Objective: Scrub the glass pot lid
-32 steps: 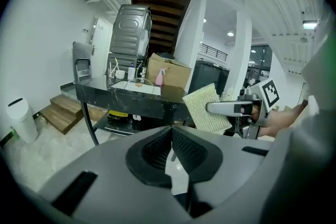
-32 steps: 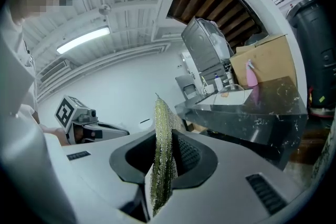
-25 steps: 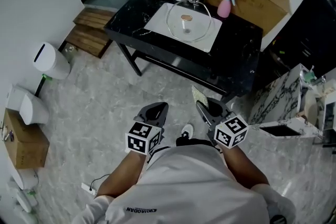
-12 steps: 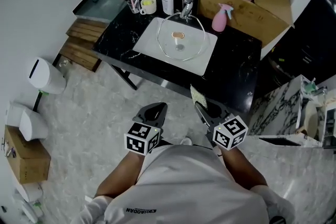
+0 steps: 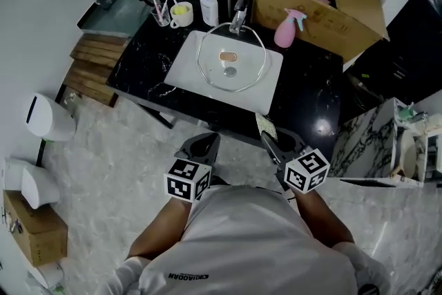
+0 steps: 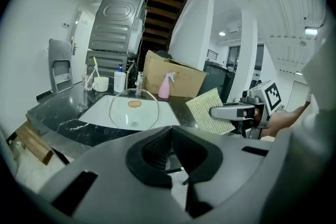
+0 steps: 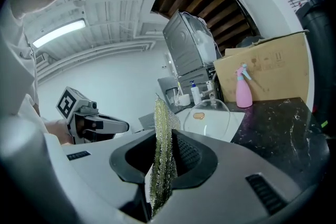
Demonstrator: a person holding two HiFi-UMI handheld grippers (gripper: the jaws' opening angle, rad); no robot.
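A black tabletop [image 5: 314, 97] is seen, with a white sink [image 5: 181, 71] set into it. A cardboard box [image 5: 338, 0] is placed behind the sink, to its right. The glass pot lid [image 5: 231, 59] is laid in the sink. Nearer than the sink, the left claw [image 5: 202, 146] is held closed and empty, while the right claw [image 5: 274, 141] is clamped on a yellow-green scrubbing pad [image 5: 264, 125]. A pink spray bottle [image 5: 285, 30] is stood just right of the sink.

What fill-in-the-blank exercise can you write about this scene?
1. The claw shut on the pad is the ____ one.
2. The lid lies in the white ____.
3. The spray bottle is ____.
4. The left claw holds ____.
Missing words: right; sink; pink; nothing.
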